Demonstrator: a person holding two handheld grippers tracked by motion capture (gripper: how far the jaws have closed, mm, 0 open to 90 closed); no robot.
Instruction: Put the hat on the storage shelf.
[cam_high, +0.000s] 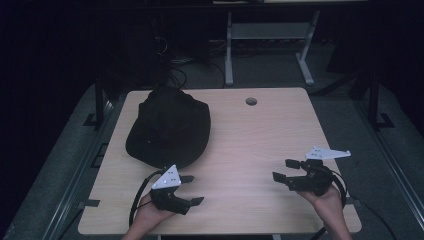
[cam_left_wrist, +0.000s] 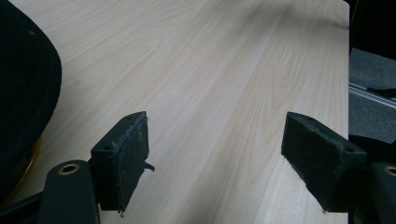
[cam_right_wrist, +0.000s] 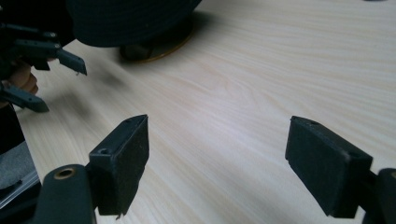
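We hold our left gripper (cam_high: 192, 190) low over the near edge of the counter (cam_high: 260, 135). Its jaws are wide apart and there is nothing between them. They point to the right, across the bare wood.

Our right gripper (cam_high: 283, 170) is over the near right part of the counter. Its jaws are wide apart too, with nothing in them. They point left, toward the other gripper. The two grippers are well apart, with bare wood between them.

A bit farther back, on the left side of the counter, lies the hat (cam_high: 168, 127). It is black and floppy. Its near brim is just behind our left gripper. We cannot tell if they touch. In the right gripper view, a round gold-brown thing (cam_right_wrist: 159, 46) peeks out from under the hat (cam_right_wrist: 130, 18).

Near the far edge of the counter is a small round hole (cam_high: 251, 101).
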